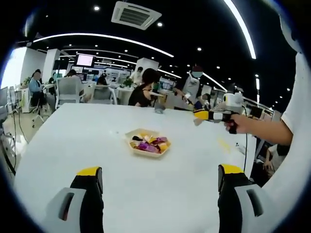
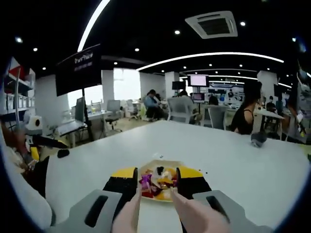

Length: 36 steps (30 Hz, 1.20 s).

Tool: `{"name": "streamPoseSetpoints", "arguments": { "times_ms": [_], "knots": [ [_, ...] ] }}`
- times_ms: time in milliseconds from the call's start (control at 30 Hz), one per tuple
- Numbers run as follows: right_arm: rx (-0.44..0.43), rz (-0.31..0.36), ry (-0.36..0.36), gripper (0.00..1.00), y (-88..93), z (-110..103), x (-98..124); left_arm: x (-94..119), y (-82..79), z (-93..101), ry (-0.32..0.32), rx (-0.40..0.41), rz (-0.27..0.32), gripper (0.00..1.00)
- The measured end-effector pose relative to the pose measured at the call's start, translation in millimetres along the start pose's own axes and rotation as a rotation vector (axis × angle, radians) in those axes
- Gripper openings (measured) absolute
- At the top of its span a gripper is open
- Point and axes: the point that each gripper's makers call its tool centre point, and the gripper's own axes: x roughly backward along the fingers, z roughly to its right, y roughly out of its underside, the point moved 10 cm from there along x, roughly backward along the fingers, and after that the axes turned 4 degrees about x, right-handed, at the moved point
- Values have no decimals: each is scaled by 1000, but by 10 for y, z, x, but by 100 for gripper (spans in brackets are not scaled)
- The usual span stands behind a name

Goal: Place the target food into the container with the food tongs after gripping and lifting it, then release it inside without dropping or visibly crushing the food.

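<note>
Left gripper [image 1: 160,182]: two black jaws capped with yellow tips, each rising from a pale grey moulded housing with a dark slot-shaped recess. Right gripper [image 2: 156,182]: the same build, black jaws with yellow upper bands and grey slotted housings; seen from the left gripper view [image 1: 214,115] it has a yellow-and-black front, a white-grey body and a black handle. Person: a white short-sleeved top, its sleeve [image 1: 301,107] ending above the elbow, with white cloth [image 2: 19,189] also at the lower left of the right gripper view.

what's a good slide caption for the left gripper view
Open left gripper faces a food tray on a white table.
</note>
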Motion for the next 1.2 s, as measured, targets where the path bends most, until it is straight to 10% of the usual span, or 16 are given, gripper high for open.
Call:
{"name": "streamPoseSetpoints", "arguments": {
  "times_ms": [633, 1200],
  "knots": [
    [-43, -43, -39, 31, 591, -1015, 642, -423, -152, 312, 204, -105, -89, 99],
    [-101, 0, -57, 31, 358, -1520, 541, -297, -215, 219, 331, -73, -74, 99]
  ]
}}
